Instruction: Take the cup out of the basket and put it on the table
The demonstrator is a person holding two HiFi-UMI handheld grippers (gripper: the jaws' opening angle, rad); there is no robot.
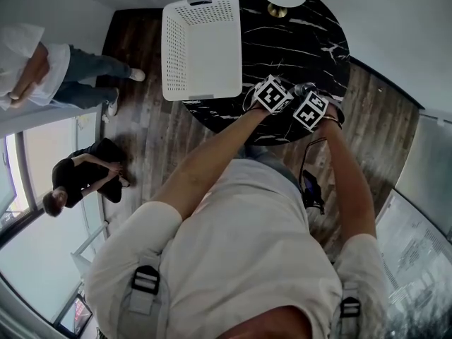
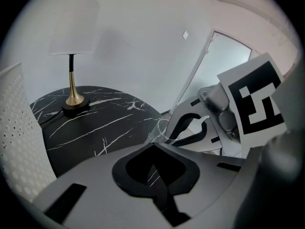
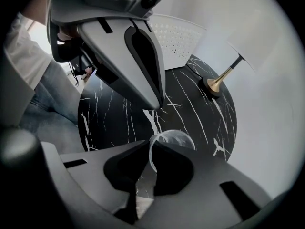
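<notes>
1. The right gripper [image 3: 147, 151] has its fingers closed narrowly on the rim of the cup [image 3: 172, 138]. The clear glass wall runs up between the two dark pads, and the round bowl of the cup bulges out just past the fingertips.
2. The cup is outside the basket [image 1: 201, 44], held over the black marble table [image 3: 190, 104] near the table's edge on our side. We cannot tell whether its base touches the tabletop.
3. The left gripper [image 2: 153, 161] has its fingers drawn together with nothing between them. Only a thin slit of white-veined marble shows through between the pads.
4. The two grippers sit close together. From the left fingers, the right gripper is just to the right and slightly ahead, with the cup's glass edge showing at its tips. From the right fingers, the left gripper's grey jaw hangs above and to the left.
5. The white perforated basket stands on the table well ahead of both pairs of fingers, to the left of the left fingers. From above its inside looks bare.
6. A lamp [image 2: 74, 56] with a brass stem, a dark round foot and a pale shade stands at the far side of the table, beyond the fingers and to the right of the basket.
7. The markings we can make out are the bold black-and-white square patterns on the marker cubes [image 1: 311, 110]. They form blocky shapes, not words.
8. Beyond the table, on the wooden floor [image 1: 152, 133], one person [image 1: 42, 73] stands and another person [image 1: 78, 175] is low to the floor, both well away from the grippers.
</notes>
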